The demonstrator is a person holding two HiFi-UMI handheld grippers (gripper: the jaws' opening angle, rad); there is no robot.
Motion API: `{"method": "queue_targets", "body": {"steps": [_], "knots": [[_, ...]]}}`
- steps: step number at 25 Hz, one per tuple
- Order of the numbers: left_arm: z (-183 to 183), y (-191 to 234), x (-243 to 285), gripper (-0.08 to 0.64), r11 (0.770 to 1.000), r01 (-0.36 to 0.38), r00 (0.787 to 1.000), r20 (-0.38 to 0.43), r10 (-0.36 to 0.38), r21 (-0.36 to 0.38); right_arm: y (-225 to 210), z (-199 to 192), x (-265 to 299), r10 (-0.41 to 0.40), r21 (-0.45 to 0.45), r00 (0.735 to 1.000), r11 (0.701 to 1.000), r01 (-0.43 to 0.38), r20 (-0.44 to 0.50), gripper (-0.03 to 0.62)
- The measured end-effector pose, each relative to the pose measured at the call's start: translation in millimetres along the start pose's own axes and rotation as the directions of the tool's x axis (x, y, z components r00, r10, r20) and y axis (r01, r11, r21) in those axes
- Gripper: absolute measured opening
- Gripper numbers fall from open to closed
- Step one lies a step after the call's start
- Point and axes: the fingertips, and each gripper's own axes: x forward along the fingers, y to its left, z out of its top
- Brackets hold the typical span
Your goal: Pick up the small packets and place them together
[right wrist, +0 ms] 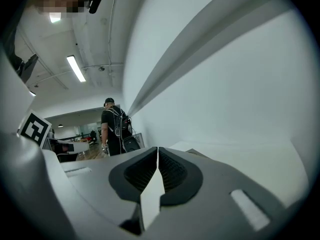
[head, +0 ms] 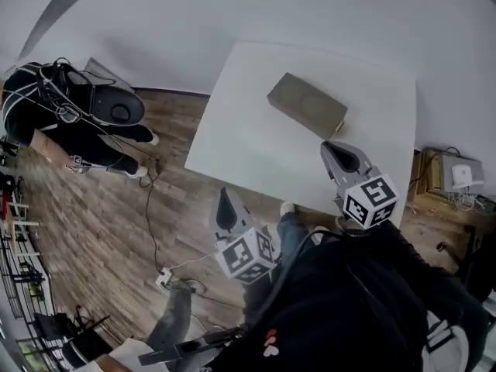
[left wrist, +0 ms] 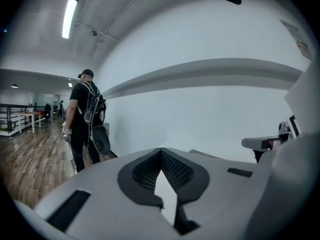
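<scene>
Left gripper: jaws pressed together at the tips, nothing between them in the left gripper view. In the head view it sits at 6 o'clock from the picture's middle, over the wooden floor and clear of the table's near edge.
Right gripper: jaws closed against each other and empty in the right gripper view. In the head view it sits at 3 o'clock, over the near part of the table, its tip near the box's right end but apart from it.
Small packets: too small to make out in any view.
Box: flat and grey-brown, it lies on the table at 1 o'clock from the middle of the head view, set at an angle to the table's edges.
Table: white top, standing against the white wall.
Second person: in dark clothes with a backpack, at 9 o'clock in the head view, on the floor and well apart from the table. The same person stands at 9 o'clock in the left gripper view and at 10 o'clock from the jaws in the right gripper view.
Cable: runs across the floor to a white power strip at 7 o'clock.
</scene>
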Motion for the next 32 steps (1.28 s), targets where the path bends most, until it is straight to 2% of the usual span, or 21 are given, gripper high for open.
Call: {"method": "queue_targets", "body": {"steps": [5,9,13,15,18,20,22,25,28,32], "knots": [[25,-3,80,-0.002,0.984,0.153,0.988,-0.016,-0.152,0.096,-28,8,36,-0.161,0.048,0.987,0.986,0.160,0.018,-0.008],[34,-28,135,-0.002,0.946,0.302,0.953,-0.049,-0.298,0.122,-59,13,37,-0.317,0.069,0.948,0.947,0.314,0.034,-0.007],[30,-64,166,-0.002,0.885,0.442,0.897,-0.090,-0.433,0.147,-85,7,12,-0.473,0.086,0.881,0.879,0.469,0.034,-0.006],[25,-83,173,-0.002,0.855,0.494,0.869,-0.110,-0.482,0.158,-96,0,-2,-0.521,0.096,0.853,0.851,0.517,0.027,-0.006],[14,-121,180,-0.002,0.792,0.585,0.811,-0.148,-0.566,0.176,-108,-13,-29,-0.590,0.104,0.807,0.803,0.586,0.008,-0.006],[7,-146,183,-0.002,0.755,0.629,0.777,-0.167,-0.607,0.182,-117,-20,-42,-0.609,0.094,0.793,0.789,0.608,-0.012,-0.006],[2,-169,185,-0.002,0.729,0.658,0.753,-0.180,-0.633,0.188,-127,-26,-49,-0.606,0.073,0.794,0.791,0.607,-0.038,-0.006],[-3,-196,188,-0.002,0.709,0.677,0.736,-0.200,-0.646,0.199,-140,-28,-52,-0.571,0.033,0.818,0.818,0.574,-0.069,-0.006],[-4,-216,188,-0.002,0.695,0.688,0.726,-0.222,-0.651,0.210,-151,-30,-48,-0.511,-0.005,0.853,0.858,0.514,-0.108,-0.002],[-13,-226,195,-0.002,0.692,0.694,0.718,-0.258,-0.646,0.197,-160,-42,-31,-0.393,-0.043,0.901,0.919,0.392,-0.185,0.015]]}}
